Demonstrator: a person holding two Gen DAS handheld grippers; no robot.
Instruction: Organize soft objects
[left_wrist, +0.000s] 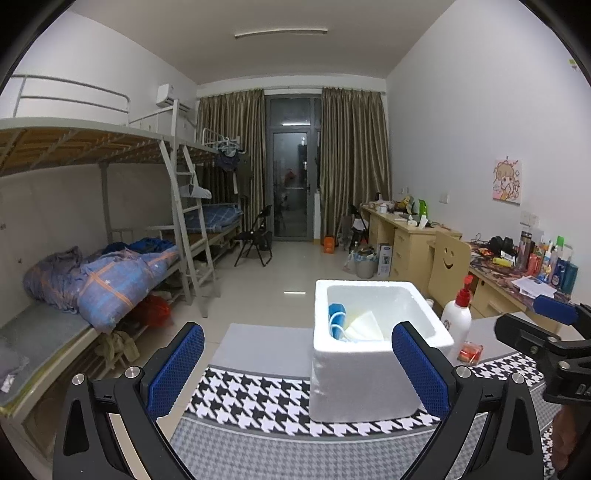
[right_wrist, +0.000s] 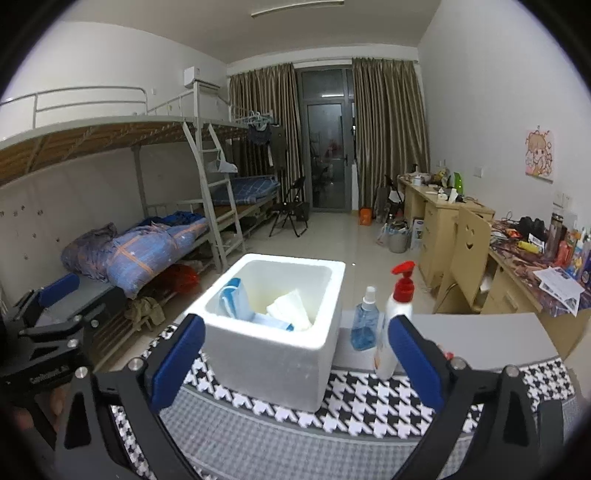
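White foam box (right_wrist: 273, 332) on the houndstooth-covered bench (right_wrist: 369, 402); blue and white soft items (right_wrist: 236, 299) lie inside it. Left gripper (left_wrist: 297, 363) and right gripper (right_wrist: 291, 354) both short of box, fingers wide apart, empty. Pump bottle (right_wrist: 397, 317) just right of box.

My grey table (right_wrist: 480, 339) ahead, houndstooth cloth (right_wrist: 369, 402) over its near part, white foam box (right_wrist: 273, 365) on the cloth, white pump bottle (right_wrist: 395, 325) at the cloth's edge, blue spray bottle (right_wrist: 364, 325) on bare tabletop behind.
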